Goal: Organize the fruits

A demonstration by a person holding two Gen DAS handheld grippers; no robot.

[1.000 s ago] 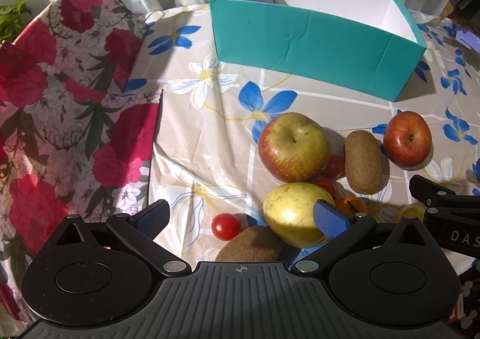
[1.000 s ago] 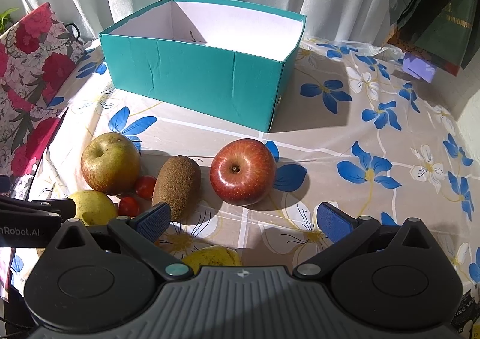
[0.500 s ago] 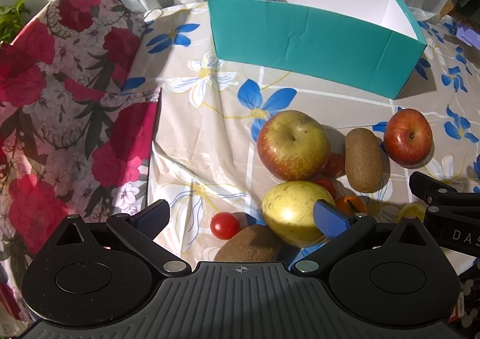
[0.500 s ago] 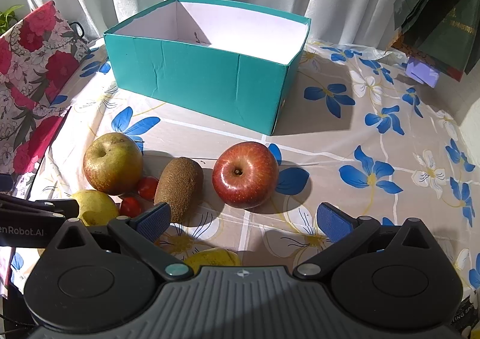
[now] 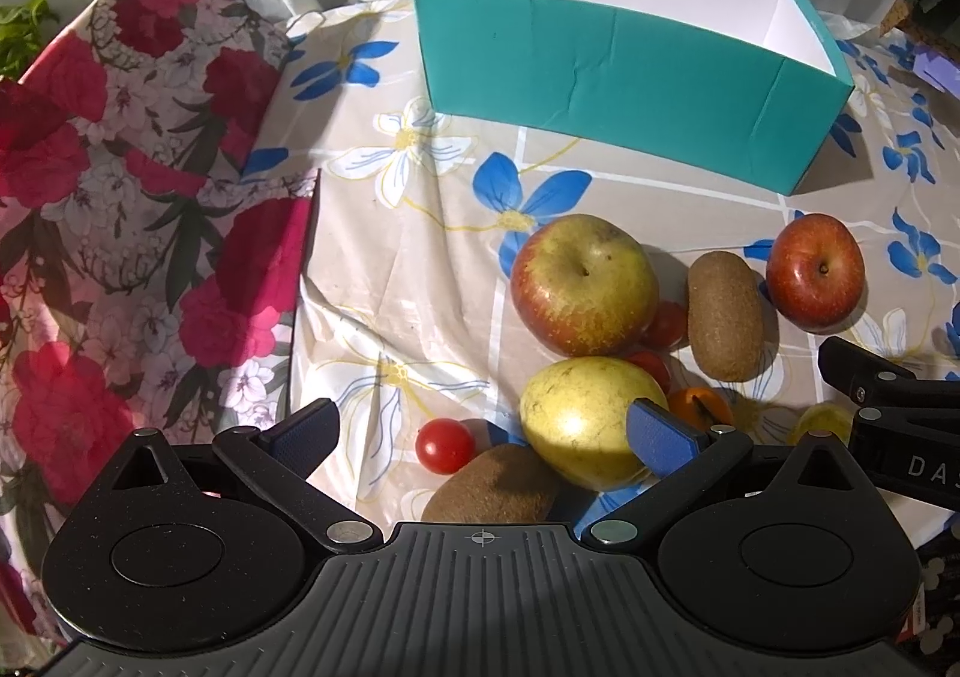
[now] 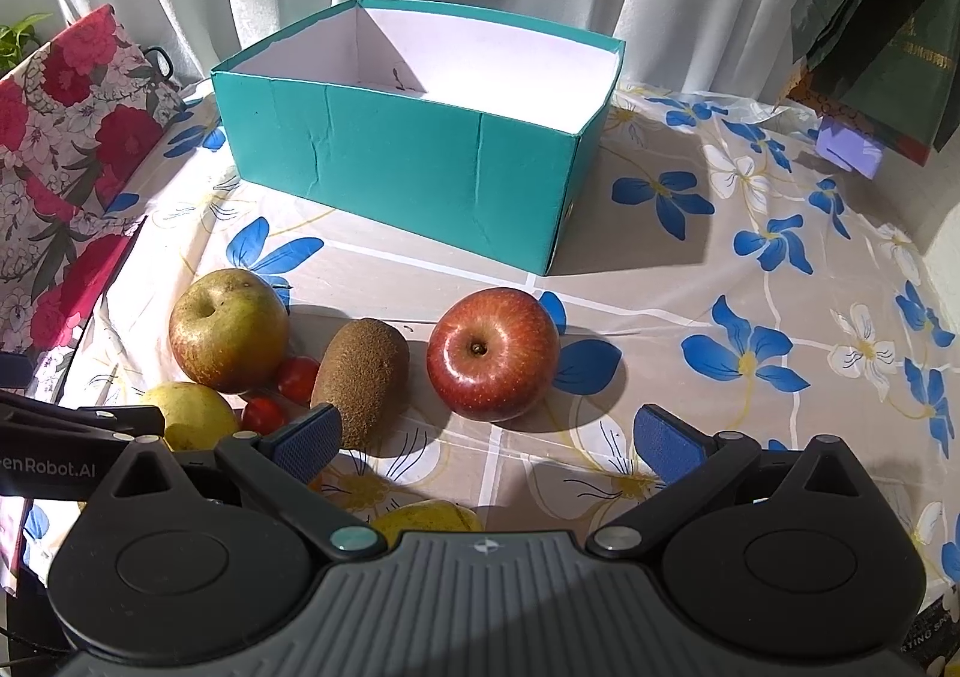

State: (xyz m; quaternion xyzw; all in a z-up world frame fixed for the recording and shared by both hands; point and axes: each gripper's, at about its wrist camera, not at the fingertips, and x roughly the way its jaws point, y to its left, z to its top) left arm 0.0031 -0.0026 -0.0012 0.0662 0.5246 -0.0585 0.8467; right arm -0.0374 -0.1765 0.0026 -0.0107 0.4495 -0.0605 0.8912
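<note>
No fruit has been placed yet: the teal box (image 6: 414,161) is seen empty, while apples, kiwis and cherry tomatoes lie clustered before it. Both the left gripper (image 5: 480,431) and right gripper (image 6: 486,437) are held wide open, gripping nothing.

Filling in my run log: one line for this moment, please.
left gripper: open | right gripper: open | box: no fruit seen | red apple: on table

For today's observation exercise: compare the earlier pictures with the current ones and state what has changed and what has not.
Only the views shift a little: in the right wrist view the teal box and red apple sit slightly lower, so the right gripper seems to have tilted or lifted slightly. Both grippers, left gripper included, remain open and empty. No fruit has moved.
</note>
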